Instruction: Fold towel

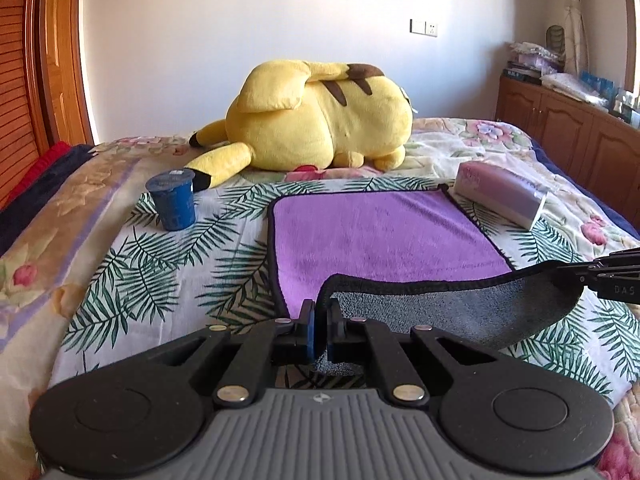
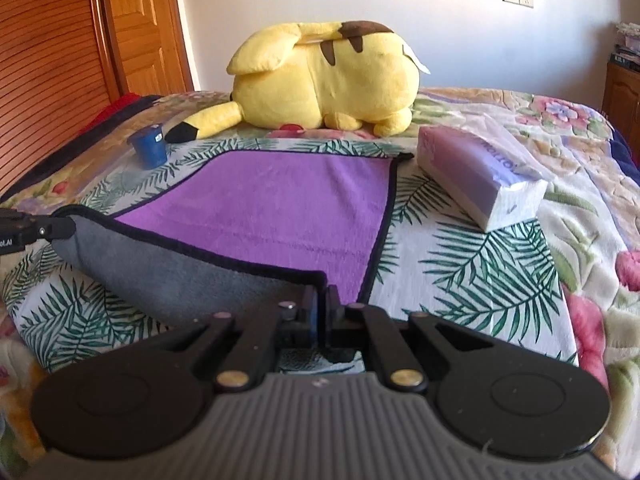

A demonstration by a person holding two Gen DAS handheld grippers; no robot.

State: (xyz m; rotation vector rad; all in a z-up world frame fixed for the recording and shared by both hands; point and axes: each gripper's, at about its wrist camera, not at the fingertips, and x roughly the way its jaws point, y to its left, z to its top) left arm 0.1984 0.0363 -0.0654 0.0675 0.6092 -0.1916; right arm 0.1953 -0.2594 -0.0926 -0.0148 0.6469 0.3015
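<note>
Leaf-print bedspread (image 1: 168, 280), purple towel (image 1: 380, 232), grey underside lifted

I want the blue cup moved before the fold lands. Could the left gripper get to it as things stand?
Probably not yet: the left gripper is shut on the towel corner. The path to the blue cup looks free once it lets go.

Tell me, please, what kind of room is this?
Most likely a bedroom in a home. The towel lies on a bed with a floral quilt, a yellow plush toy rests at the far side, and wooden cabinets stand along the wall.
</note>
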